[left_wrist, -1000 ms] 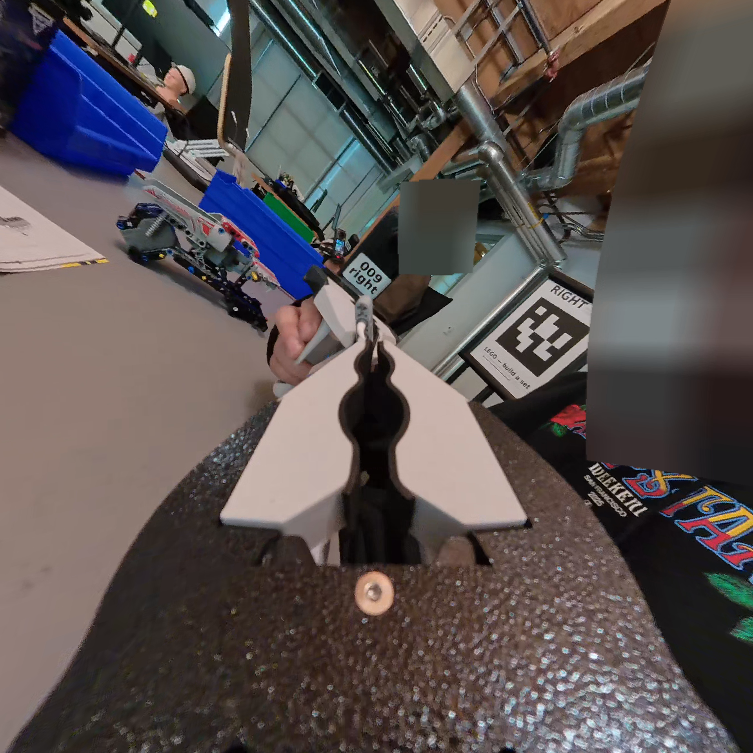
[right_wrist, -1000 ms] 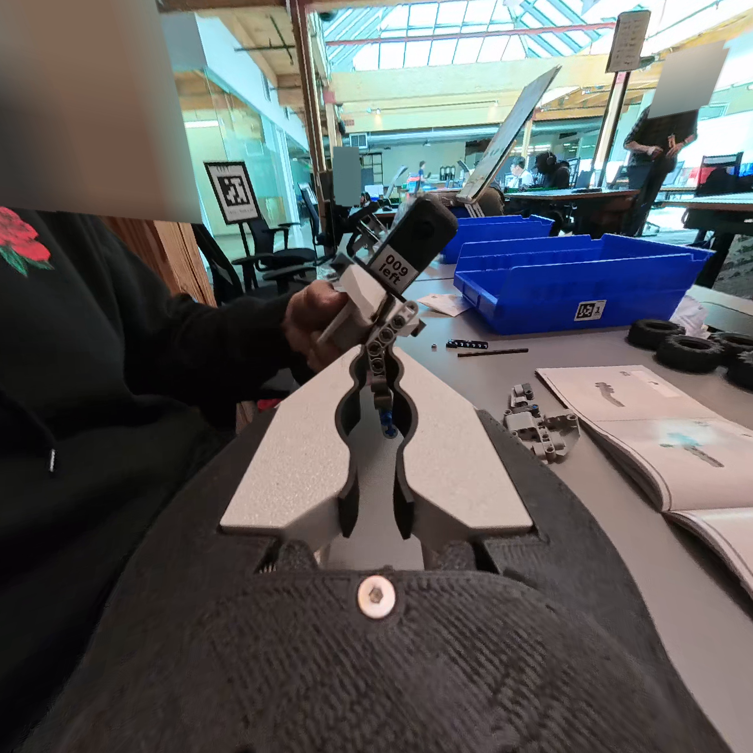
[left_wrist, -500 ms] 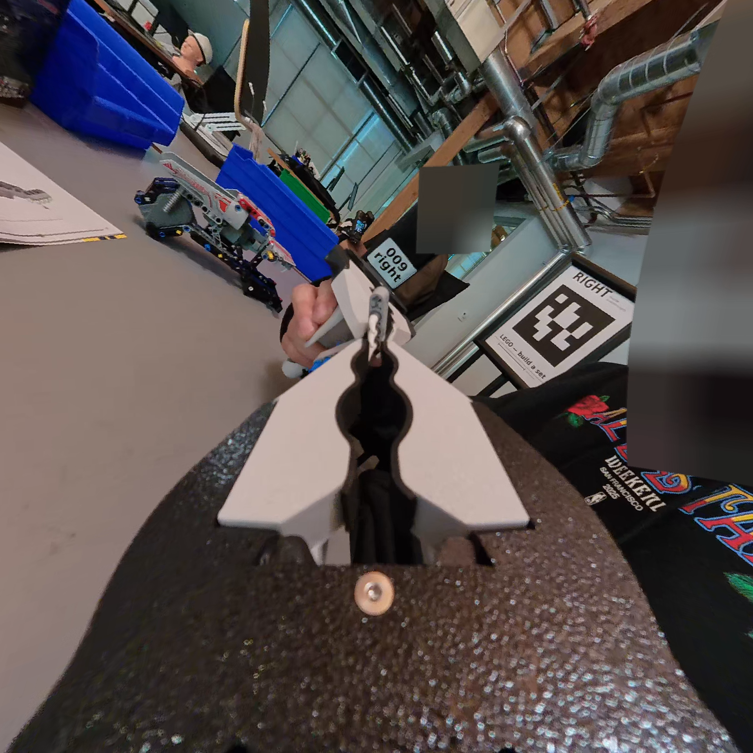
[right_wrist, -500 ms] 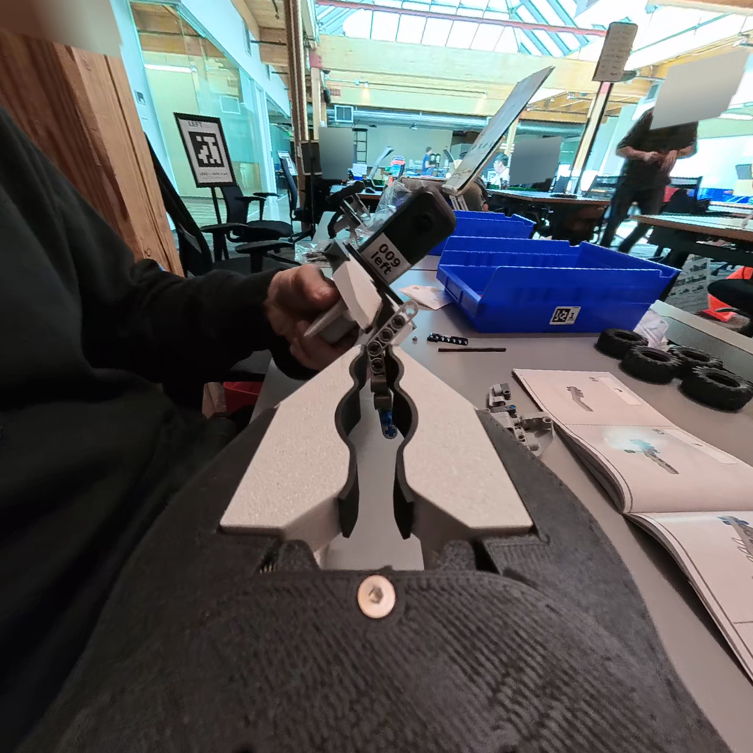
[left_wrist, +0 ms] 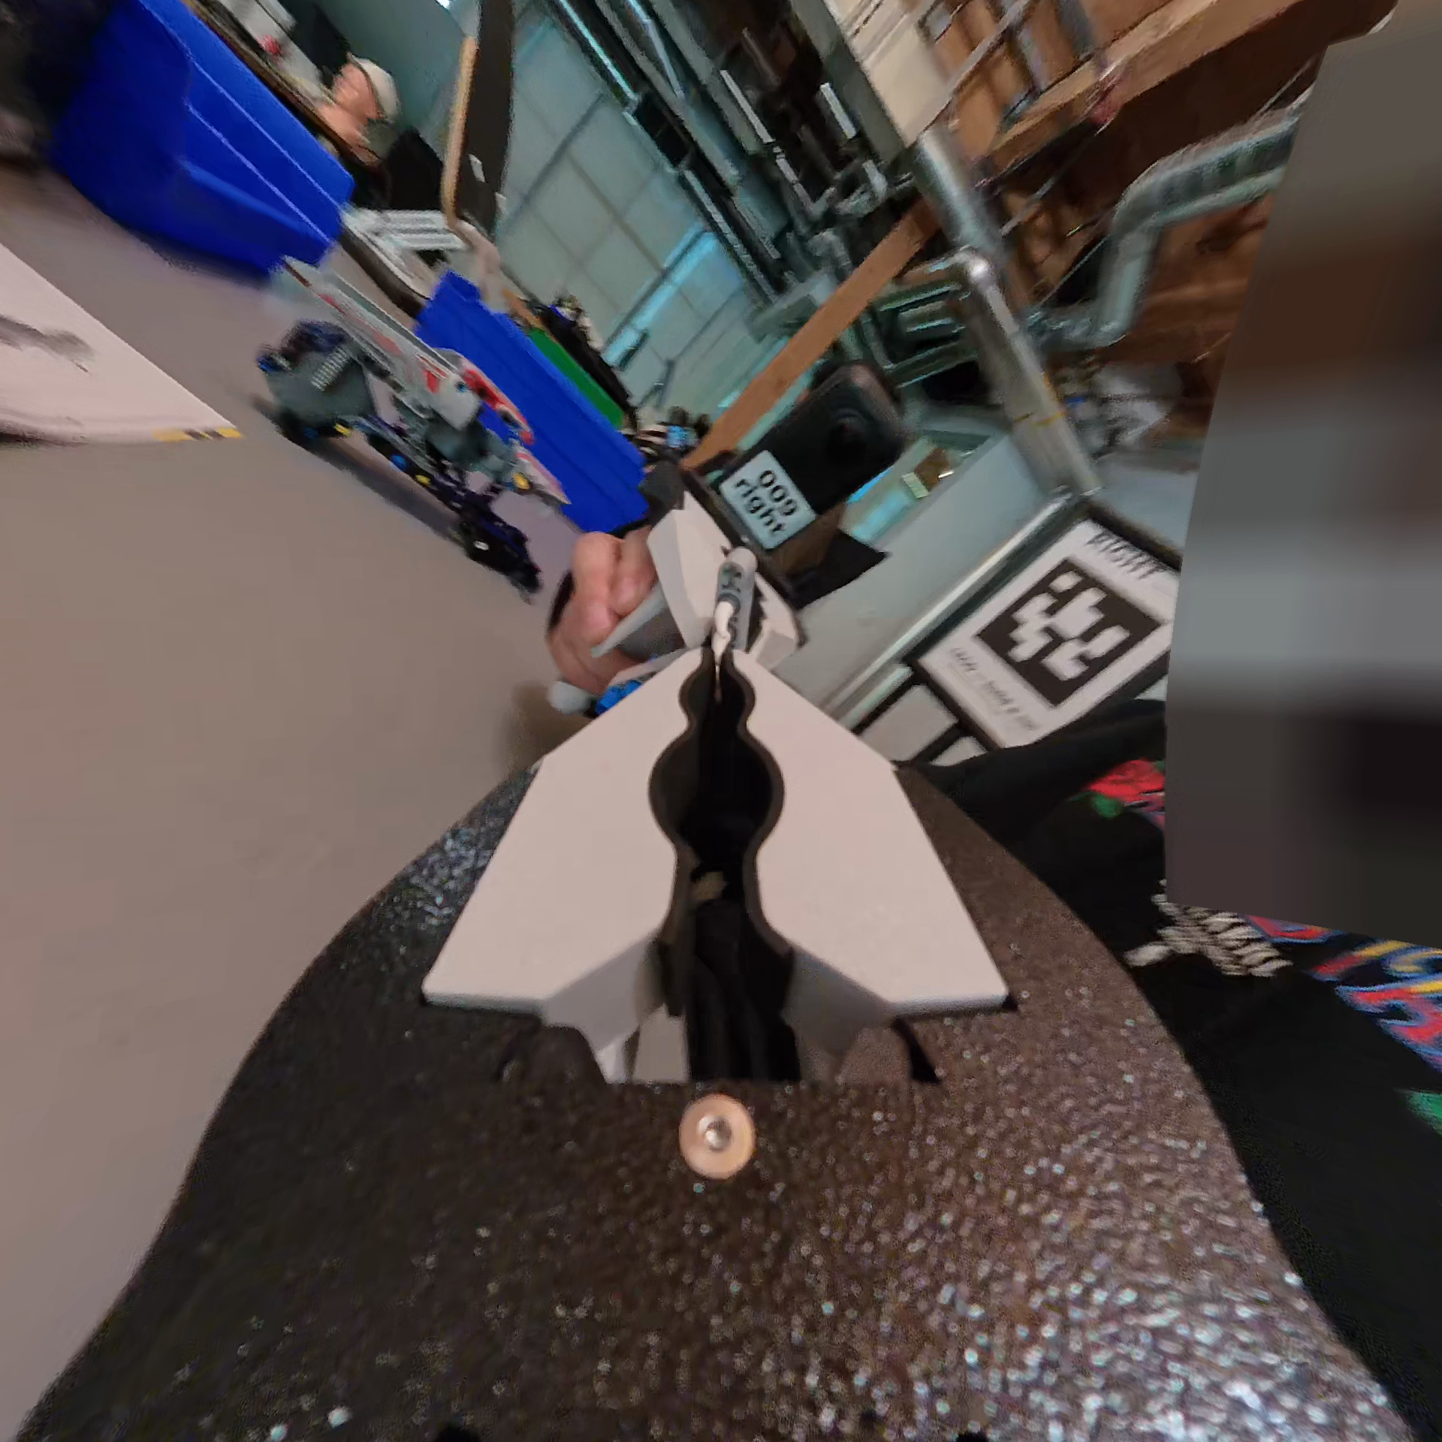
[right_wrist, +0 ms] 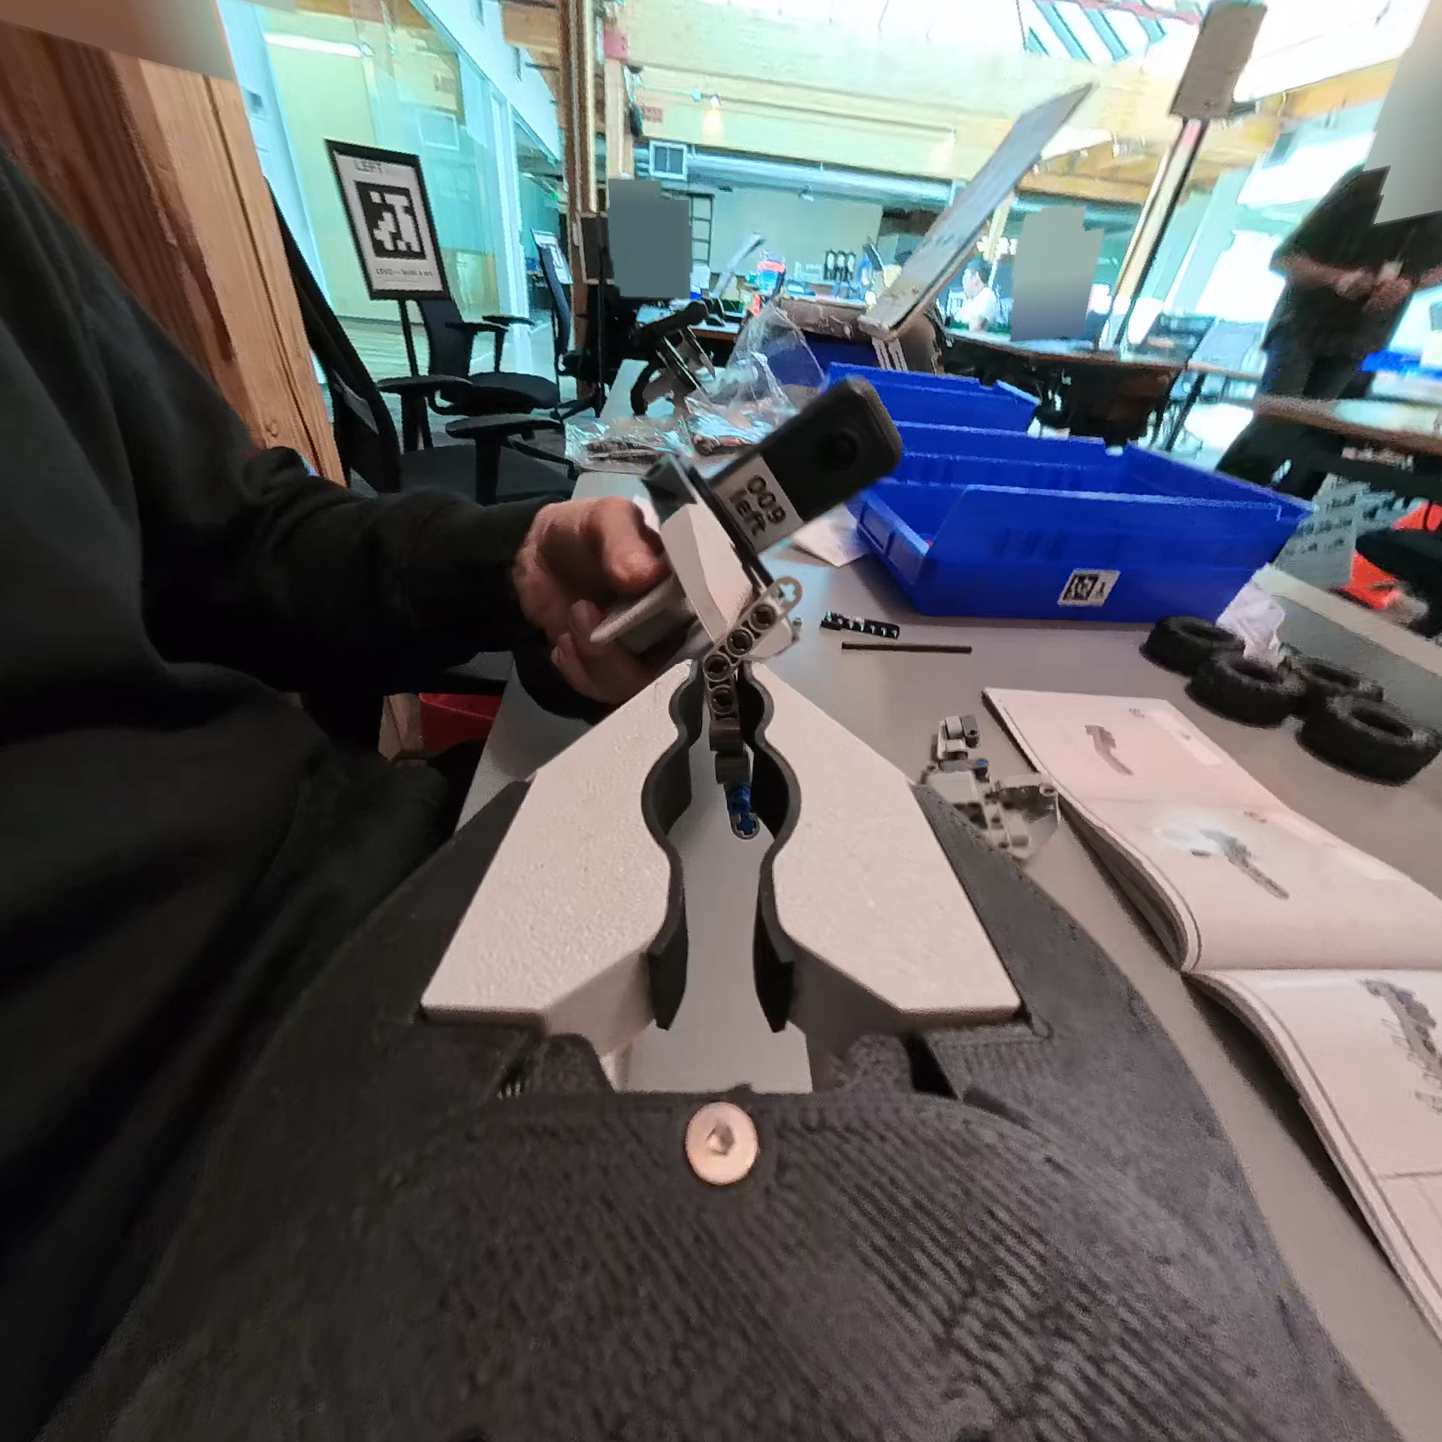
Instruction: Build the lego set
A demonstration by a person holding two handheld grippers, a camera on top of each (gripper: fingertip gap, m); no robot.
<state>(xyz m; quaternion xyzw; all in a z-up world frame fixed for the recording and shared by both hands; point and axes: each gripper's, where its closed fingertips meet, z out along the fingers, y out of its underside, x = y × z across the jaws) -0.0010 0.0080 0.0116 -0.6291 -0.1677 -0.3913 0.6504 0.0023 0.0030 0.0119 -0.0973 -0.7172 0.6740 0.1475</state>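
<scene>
Both grippers swung toward the tabletop since earlier, grey holed lego beam (right_wrist: 733,663) bent, lower leg upright, upper leg slanting right, pinched by right gripper (right_wrist: 722,687) and left gripper (left_wrist: 718,663), hard matte plastic, paper booklet (right_wrist: 1217,843) beside, knobbly rubber tyres (right_wrist: 1295,694) beyond.

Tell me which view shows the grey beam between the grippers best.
The right wrist view: the beam faces the camera side-on, its holes visible, with the right gripper shut on its lower part. The left wrist view shows the beam only edge-on and blurred at the left gripper tips.
</scene>
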